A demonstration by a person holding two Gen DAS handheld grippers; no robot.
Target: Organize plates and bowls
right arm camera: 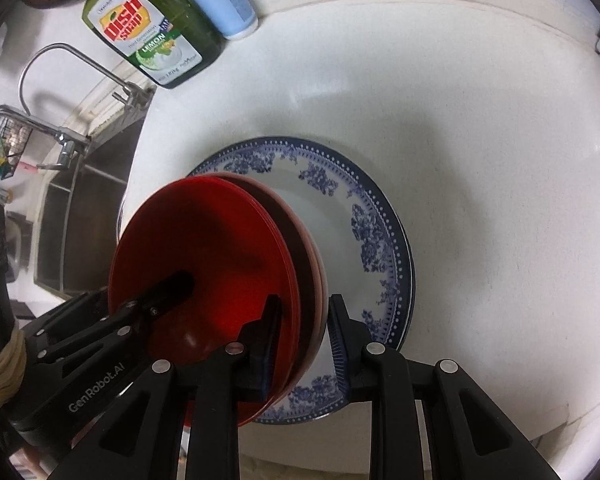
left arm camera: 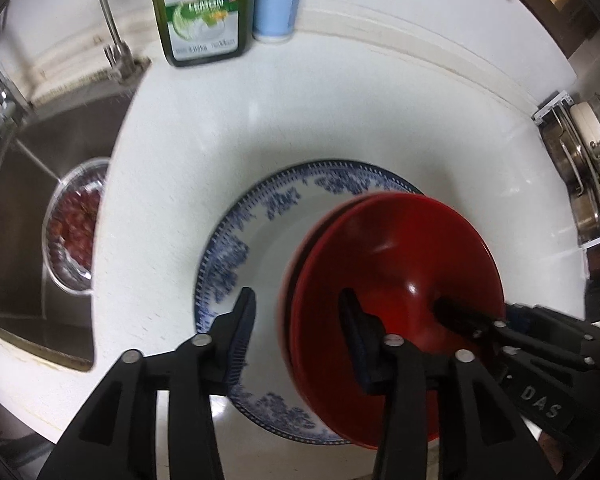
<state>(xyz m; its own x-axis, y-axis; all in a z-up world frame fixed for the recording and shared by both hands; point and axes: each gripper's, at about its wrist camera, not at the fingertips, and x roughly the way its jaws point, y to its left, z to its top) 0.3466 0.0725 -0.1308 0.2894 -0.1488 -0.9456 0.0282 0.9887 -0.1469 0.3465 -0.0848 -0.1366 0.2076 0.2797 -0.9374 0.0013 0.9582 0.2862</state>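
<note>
both tongs [left arm camera: 296, 312] [right arm camera: 306, 320] straddle the red bowls' [right arm camera: 204, 264] rims, seemingly unclamped.

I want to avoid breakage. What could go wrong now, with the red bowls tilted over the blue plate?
1. The nested red bowls are tilted; one may slide out, since the right tongs reach only the rim.
2. The left tongs straddle the opposite rim with a gap, giving little support.
3. A dropped bowl could chip the blue-patterned plate beneath.
</note>
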